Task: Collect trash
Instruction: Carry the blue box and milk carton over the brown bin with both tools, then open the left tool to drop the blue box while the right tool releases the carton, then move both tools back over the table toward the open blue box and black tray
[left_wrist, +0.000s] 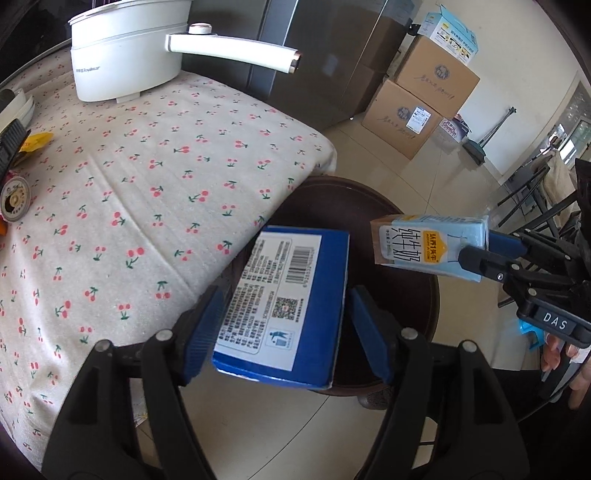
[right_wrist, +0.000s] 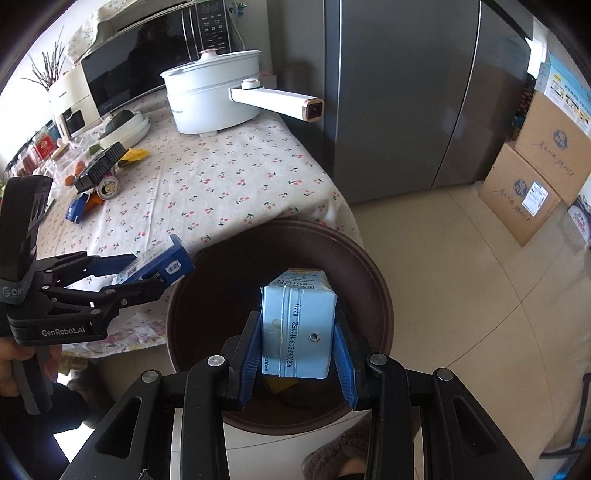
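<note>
My left gripper (left_wrist: 284, 317) is shut on a dark blue box with a white barcode label (left_wrist: 284, 295), held at the table's edge over the near rim of a dark brown round bin (left_wrist: 406, 266). My right gripper (right_wrist: 297, 354) is shut on a light blue milk carton (right_wrist: 297, 325), held above the open bin (right_wrist: 221, 295). The right gripper and carton show in the left wrist view (left_wrist: 432, 245); the left gripper and box show in the right wrist view (right_wrist: 159, 267). Some yellow trash lies in the bin's bottom.
A table with a cherry-print cloth (left_wrist: 129, 206) holds a white electric pot (right_wrist: 210, 99), a can (right_wrist: 109, 188), a black object, wrappers and a microwave. A grey fridge (right_wrist: 406, 92) stands behind. Cardboard boxes (left_wrist: 417, 107) are stacked on the tiled floor.
</note>
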